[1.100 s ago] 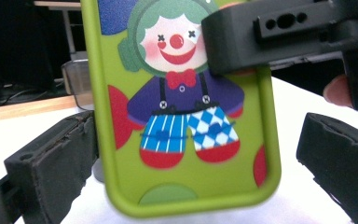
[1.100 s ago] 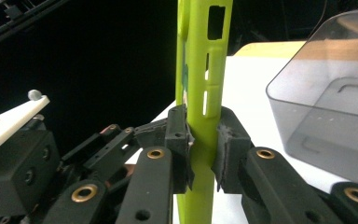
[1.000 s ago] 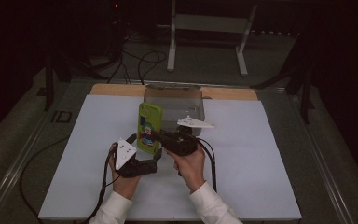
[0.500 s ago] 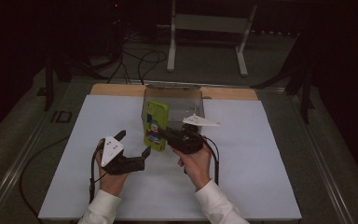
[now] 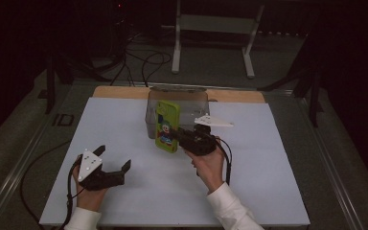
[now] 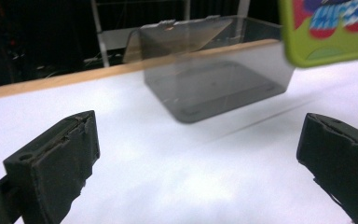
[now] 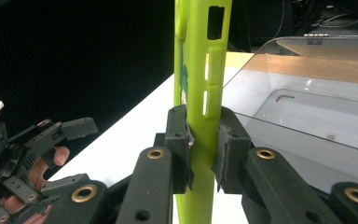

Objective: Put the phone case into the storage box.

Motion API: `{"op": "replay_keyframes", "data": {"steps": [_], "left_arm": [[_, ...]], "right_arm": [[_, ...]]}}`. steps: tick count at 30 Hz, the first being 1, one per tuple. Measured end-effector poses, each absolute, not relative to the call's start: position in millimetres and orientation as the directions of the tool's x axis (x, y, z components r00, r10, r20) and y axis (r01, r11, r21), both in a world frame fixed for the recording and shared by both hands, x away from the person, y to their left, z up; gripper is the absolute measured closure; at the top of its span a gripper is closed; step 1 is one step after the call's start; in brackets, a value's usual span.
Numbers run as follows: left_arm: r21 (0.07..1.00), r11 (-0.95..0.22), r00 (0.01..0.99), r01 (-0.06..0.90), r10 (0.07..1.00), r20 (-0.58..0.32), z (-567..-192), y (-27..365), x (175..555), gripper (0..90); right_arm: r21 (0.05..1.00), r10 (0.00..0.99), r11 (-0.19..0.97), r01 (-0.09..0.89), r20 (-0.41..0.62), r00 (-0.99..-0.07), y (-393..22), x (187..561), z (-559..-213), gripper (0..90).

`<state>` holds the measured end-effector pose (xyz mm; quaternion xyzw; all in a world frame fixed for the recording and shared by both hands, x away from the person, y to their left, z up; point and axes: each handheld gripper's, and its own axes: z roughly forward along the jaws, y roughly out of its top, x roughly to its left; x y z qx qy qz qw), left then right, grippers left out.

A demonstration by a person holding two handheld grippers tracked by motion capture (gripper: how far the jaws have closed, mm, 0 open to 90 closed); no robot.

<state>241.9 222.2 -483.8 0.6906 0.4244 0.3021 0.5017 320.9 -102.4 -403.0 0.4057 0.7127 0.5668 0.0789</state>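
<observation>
The left tool (image 5: 111, 165) had drawn back toward the worktop's (image 5: 268, 191) near corner, jaws spread and empty. The right tool (image 7: 204, 149) pinched the green phone case (image 5: 166, 125) upright before the clear box (image 5: 191, 103); that narrow edge-grip might let it pivot or slip.

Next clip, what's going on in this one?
A person at a white table works a hand-held gripper in each hand. The right hand-held gripper is clamped on the lower edge of a green phone case, holding it upright, off the table, in front of a clear plastic box whose lid is open. The left hand-held gripper is open, holds nothing, and sits low near the table's front left, apart from the case.
</observation>
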Motion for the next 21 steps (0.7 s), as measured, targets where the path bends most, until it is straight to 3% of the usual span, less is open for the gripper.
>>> {"op": "replay_keyframes", "data": {"steps": [21], "left_arm": [[0.943, -0.15, 0.415, 0.296, 0.91, 0.015, -502, 243, 228, 0.0]], "right_arm": [[0.84, 0.688, 0.079, 0.536, 0.343, -0.64, -111, 331, -385, 77.7]]}}
